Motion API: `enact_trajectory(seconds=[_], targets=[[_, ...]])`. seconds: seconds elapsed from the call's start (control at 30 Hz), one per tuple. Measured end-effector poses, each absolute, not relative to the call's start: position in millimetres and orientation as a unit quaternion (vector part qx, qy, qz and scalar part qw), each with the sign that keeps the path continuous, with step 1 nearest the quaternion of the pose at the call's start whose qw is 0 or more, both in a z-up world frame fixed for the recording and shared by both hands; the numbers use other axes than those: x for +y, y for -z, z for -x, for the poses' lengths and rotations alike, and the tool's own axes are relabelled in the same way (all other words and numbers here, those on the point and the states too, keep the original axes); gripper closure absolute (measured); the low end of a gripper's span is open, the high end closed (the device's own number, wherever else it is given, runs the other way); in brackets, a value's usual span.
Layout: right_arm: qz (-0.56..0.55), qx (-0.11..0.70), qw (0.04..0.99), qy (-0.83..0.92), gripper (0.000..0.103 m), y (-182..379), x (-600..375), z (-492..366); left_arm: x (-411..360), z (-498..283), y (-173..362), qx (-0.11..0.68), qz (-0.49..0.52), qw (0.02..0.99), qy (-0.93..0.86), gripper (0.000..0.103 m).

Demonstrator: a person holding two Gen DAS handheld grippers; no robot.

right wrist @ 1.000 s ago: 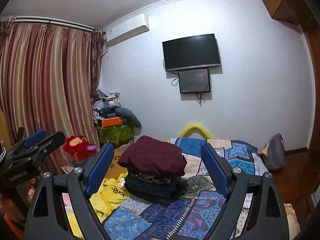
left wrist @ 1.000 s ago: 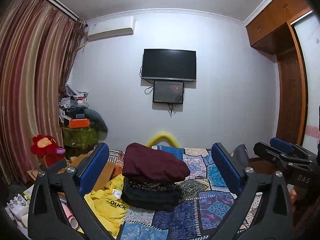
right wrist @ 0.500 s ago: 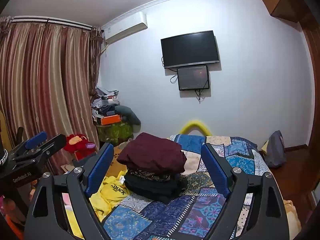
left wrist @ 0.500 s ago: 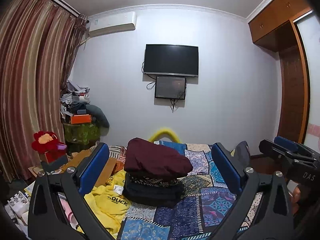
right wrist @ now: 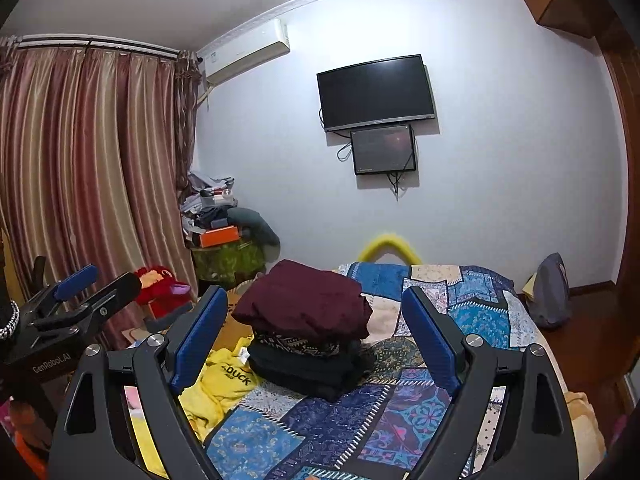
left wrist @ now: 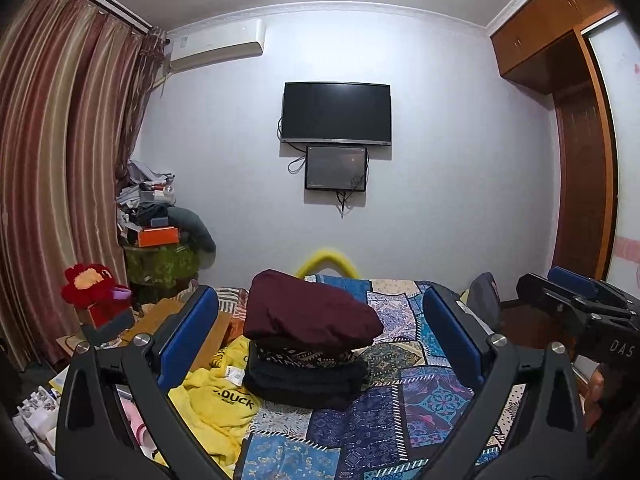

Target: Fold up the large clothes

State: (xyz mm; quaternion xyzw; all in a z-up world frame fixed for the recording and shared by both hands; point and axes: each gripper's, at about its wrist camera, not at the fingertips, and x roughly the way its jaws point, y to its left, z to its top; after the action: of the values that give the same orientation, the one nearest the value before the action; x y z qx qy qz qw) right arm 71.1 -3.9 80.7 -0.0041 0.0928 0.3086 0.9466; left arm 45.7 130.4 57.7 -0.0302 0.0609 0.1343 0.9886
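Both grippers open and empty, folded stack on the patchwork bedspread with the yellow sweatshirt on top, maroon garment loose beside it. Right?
One error: the colours are swapped. The folded maroon garment tops the stack, and the yellow sweatshirt lies loose beside it on the patchwork bedspread; the left wrist view shows this. The left gripper and right gripper are indeed open and empty.

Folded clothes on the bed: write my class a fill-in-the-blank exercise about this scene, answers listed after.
1. The top garment of the folded stack is dark ____ in colour.
2. Beside the stack lies a crumpled ____ garment printed with "DUCK".
3. Both the left gripper and the right gripper are ____, holding nothing.
4. The stack rests on a patchwork ____.

Answers: red; yellow; open; quilt
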Motion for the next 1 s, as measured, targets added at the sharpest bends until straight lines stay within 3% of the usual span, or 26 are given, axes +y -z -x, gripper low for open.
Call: enact_trajectory(seconds=[1.0], targets=[[0.003,0.098,0.948,-0.302,0.016,-78.3,-8.0,-72.3,129.9,-48.9,-57.9,0.073,0.035,0.991,-0.111,0.0]])
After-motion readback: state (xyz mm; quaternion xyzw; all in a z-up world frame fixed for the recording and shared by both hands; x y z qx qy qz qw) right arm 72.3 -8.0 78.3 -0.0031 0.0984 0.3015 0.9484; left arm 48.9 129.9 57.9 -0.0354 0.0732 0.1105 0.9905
